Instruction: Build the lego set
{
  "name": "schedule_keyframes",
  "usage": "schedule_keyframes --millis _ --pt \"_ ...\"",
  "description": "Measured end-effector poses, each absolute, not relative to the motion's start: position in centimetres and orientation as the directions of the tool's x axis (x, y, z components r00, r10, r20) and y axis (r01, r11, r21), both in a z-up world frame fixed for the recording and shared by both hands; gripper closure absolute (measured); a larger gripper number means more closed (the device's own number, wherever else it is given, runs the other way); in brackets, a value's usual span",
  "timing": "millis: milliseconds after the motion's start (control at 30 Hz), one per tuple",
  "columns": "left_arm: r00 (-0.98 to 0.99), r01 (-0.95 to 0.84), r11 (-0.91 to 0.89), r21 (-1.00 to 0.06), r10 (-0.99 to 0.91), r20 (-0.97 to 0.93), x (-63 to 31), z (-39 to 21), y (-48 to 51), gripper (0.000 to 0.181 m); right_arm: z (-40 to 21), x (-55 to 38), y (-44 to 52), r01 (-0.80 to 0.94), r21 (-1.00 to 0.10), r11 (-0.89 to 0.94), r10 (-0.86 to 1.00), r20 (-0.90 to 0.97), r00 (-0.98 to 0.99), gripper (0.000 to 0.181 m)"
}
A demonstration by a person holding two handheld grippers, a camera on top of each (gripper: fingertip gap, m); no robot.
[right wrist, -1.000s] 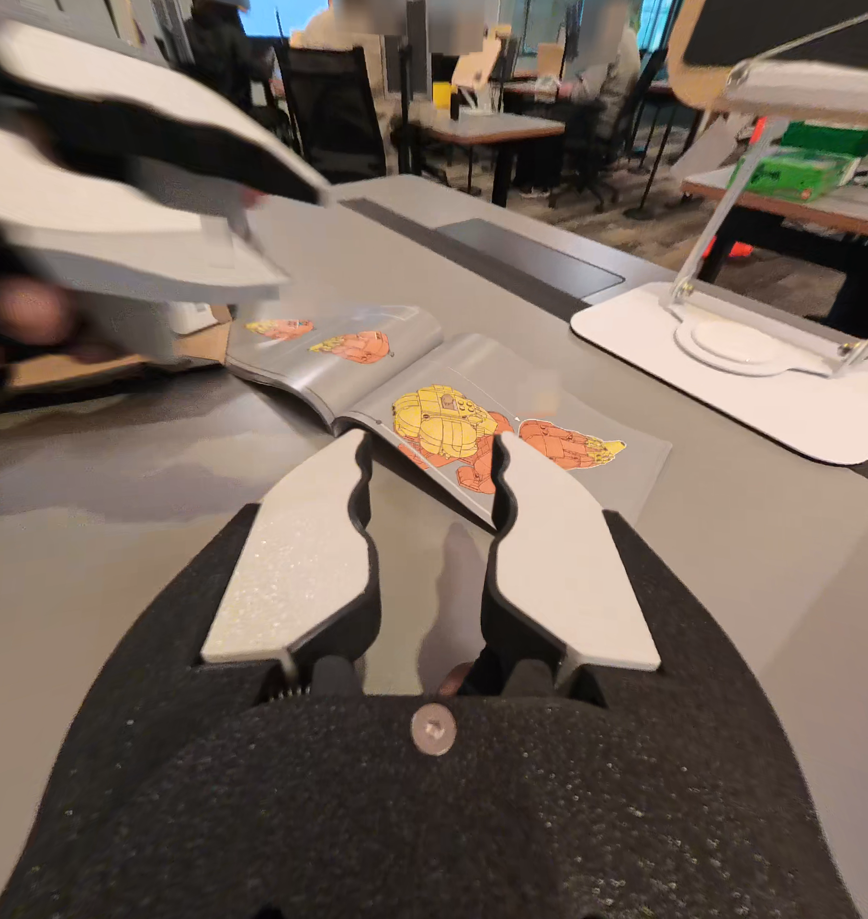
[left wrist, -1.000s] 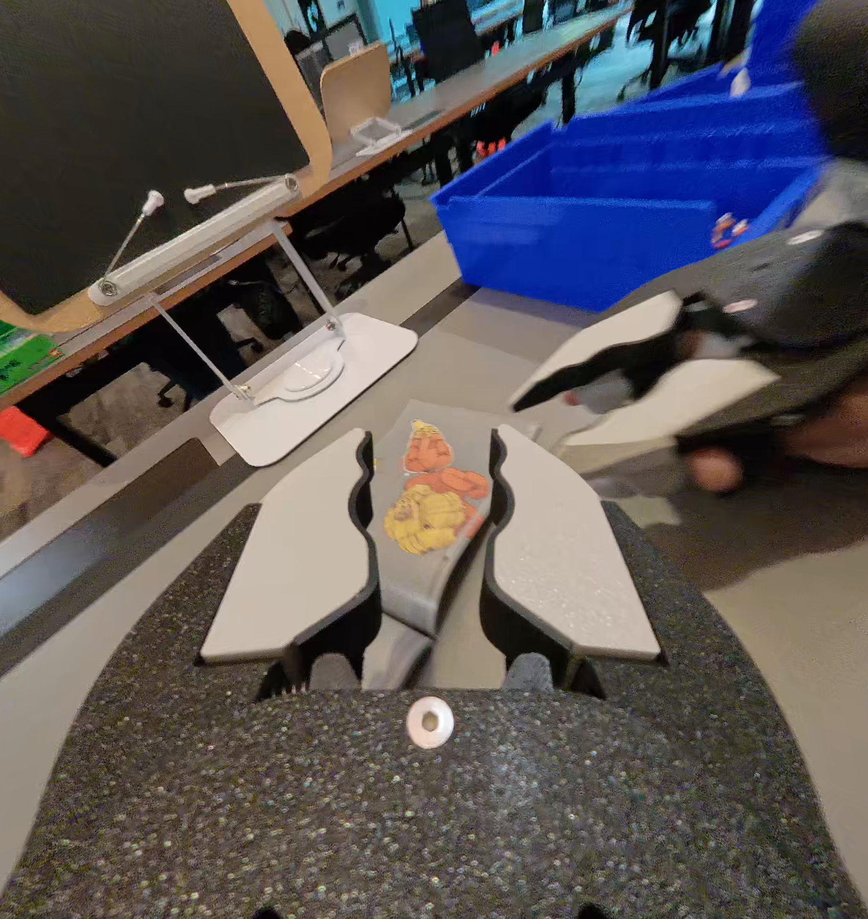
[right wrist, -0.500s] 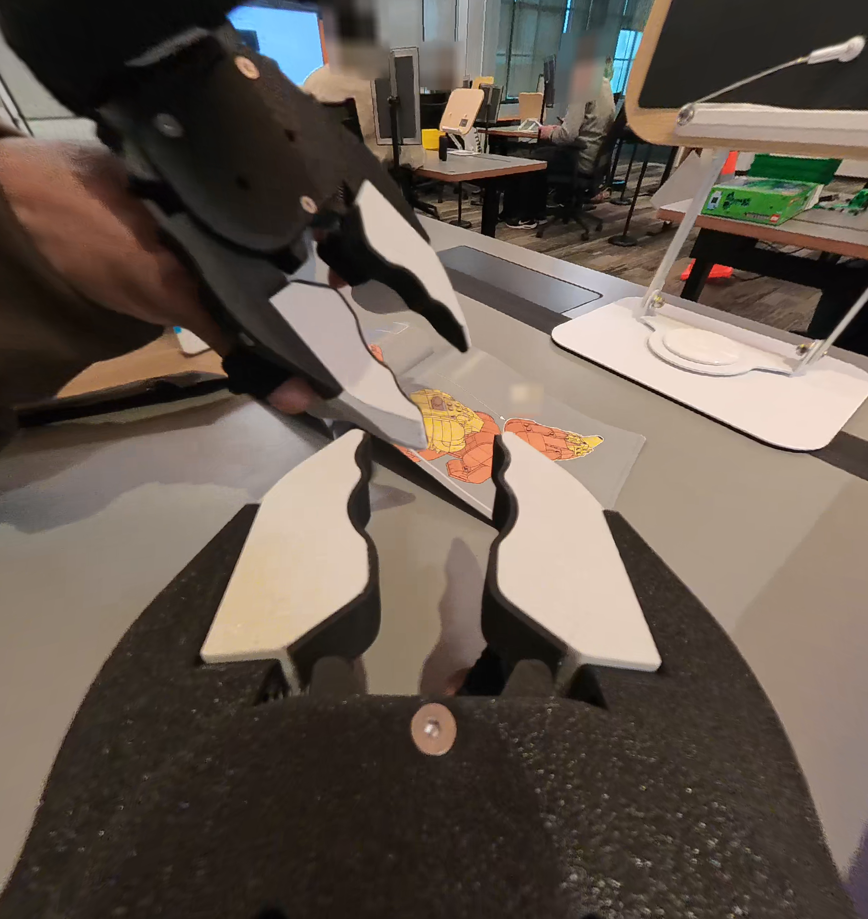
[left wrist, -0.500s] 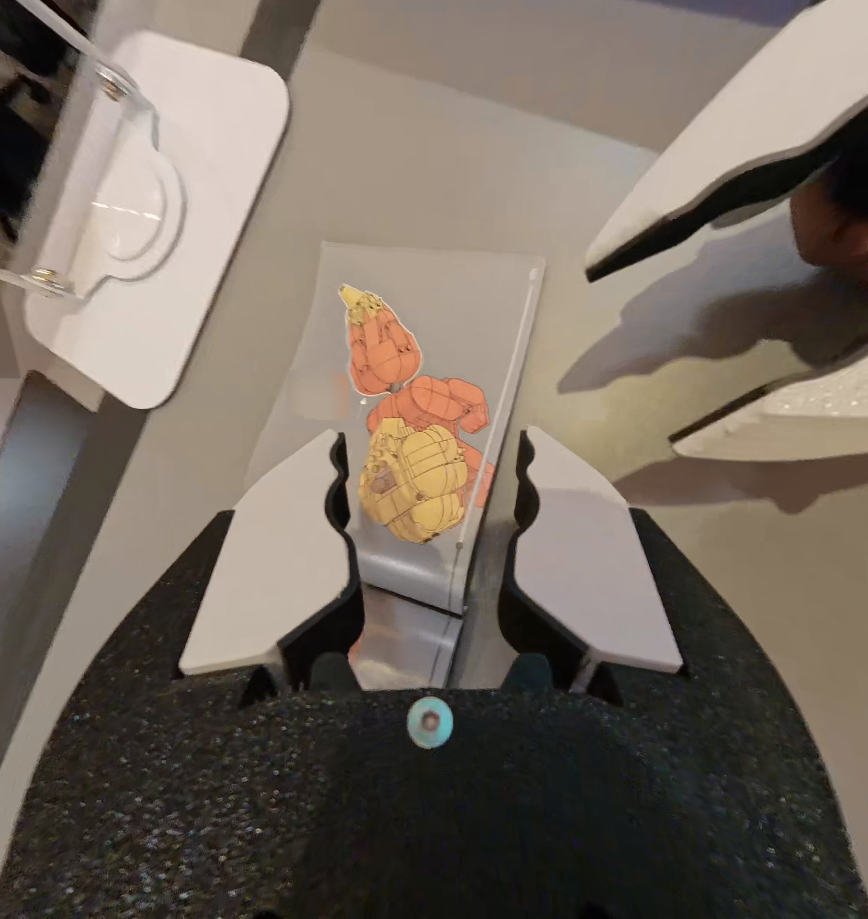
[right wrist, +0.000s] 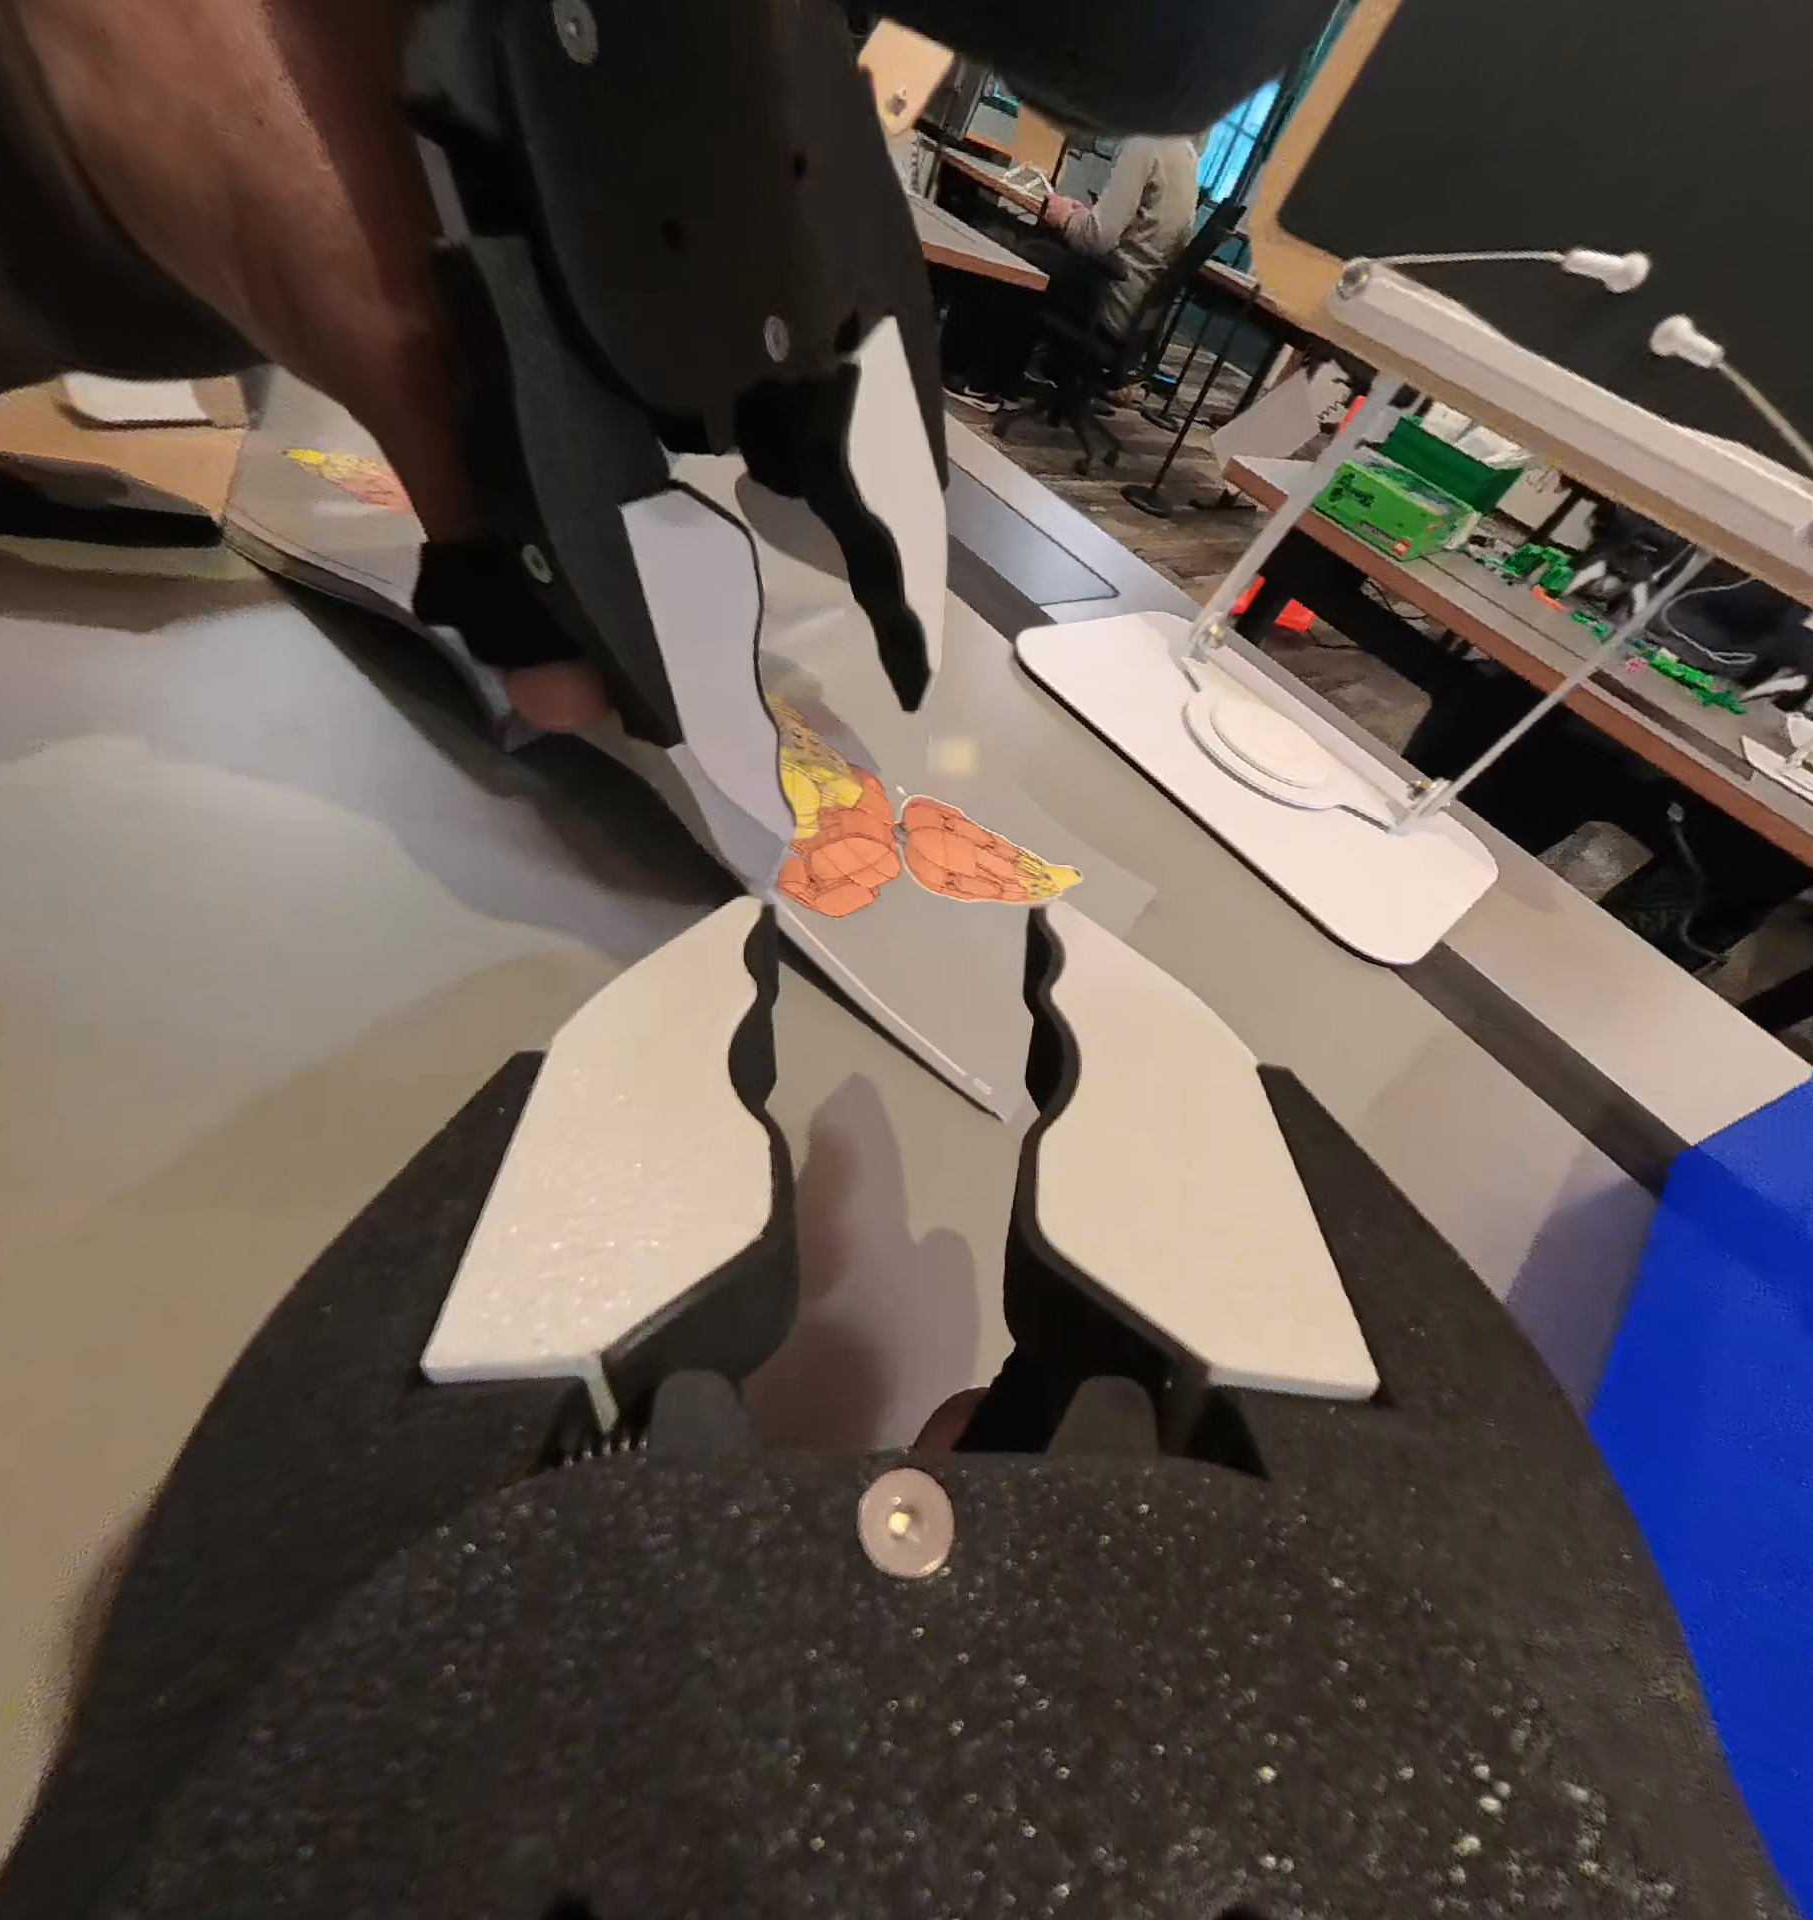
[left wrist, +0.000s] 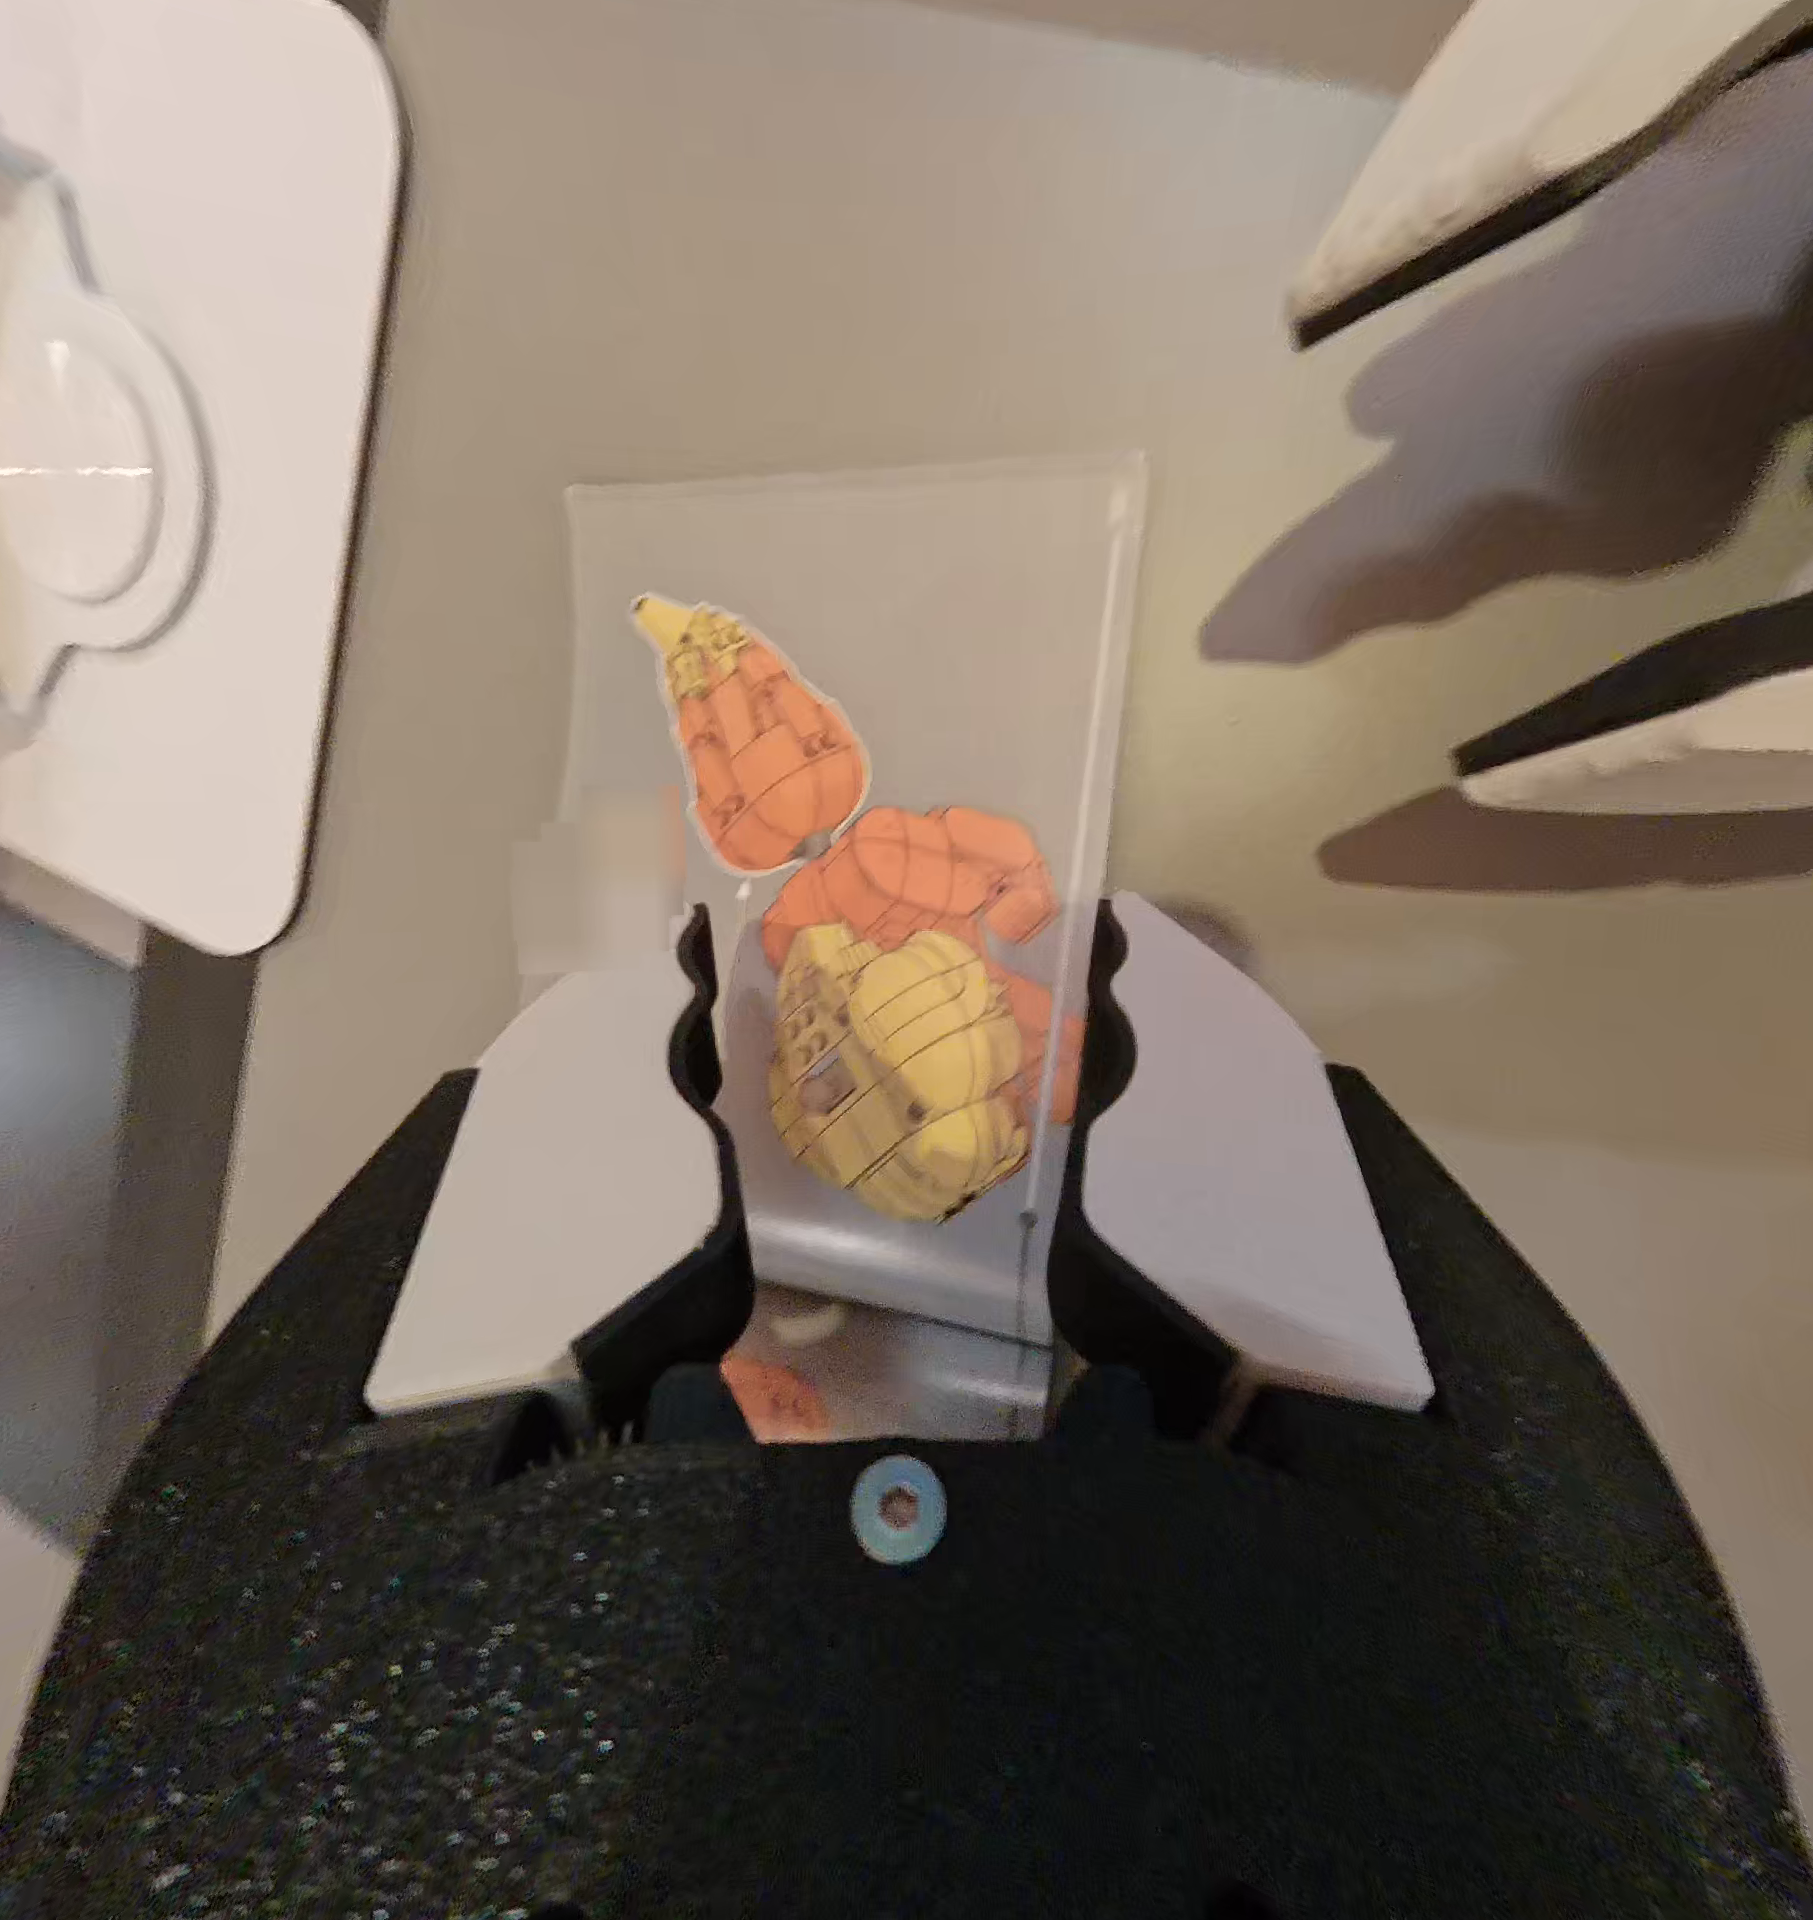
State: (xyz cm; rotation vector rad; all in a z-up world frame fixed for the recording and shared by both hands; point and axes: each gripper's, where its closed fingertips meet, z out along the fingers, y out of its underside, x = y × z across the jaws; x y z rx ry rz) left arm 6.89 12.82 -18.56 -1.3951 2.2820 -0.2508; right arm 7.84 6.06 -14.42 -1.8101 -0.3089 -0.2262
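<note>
An open instruction booklet lies on the grey table; its page shows an orange and yellow model drawing. My left gripper points down at it, open, its fingers on either side of the drawn page. Whether it touches the paper I cannot tell. The right wrist view shows the left gripper tilted steeply over the booklet. My right gripper is open and empty, low over the table at the booklet's near corner. It also shows in the left wrist view at the upper right.
A white stand base sits left of the booklet, and shows with its clear struts in the right wrist view. A blue bin stands close on the right. Desks, chairs and a seated person fill the room behind.
My left gripper has tipped from looking across the table to looking down on the booklet and has come closer to the page. The right gripper has shifted slightly; the blue bin now shows beside it.
</note>
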Motion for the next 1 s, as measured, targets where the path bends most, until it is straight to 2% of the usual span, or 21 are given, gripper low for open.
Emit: schedule_keyframes --millis 100,167,467,1000 --pt "-0.429 -0.789 0.476 -0.388 -0.879 -0.207 7.2 -19.3 11.0 0.111 -14.4 8.8 5.8 0.311 -0.919 -0.242 0.078 0.301 0.951 0.134" --pt "-0.451 -0.787 0.509 -0.348 -0.86 -0.238 6.8 -19.7 11.1 0.111 -14.3 9.1 5.8 0.297 -0.924 -0.241 0.079 0.286 0.955 0.134" --pt "-0.443 -0.808 0.504 -0.304 -0.861 -0.25 6.3 -20.9 12.2 0.112 -14.7 8.8 5.9 0.322 -0.911 -0.258 0.104 0.305 0.947 0.135" --pt "-0.364 -0.82 0.385 -0.422 -0.922 -0.133 6.3 -19.7 12.8 0.114 -14.9 8.7 6.0 0.326 -0.907 -0.267 0.114 0.307 0.945 0.138"
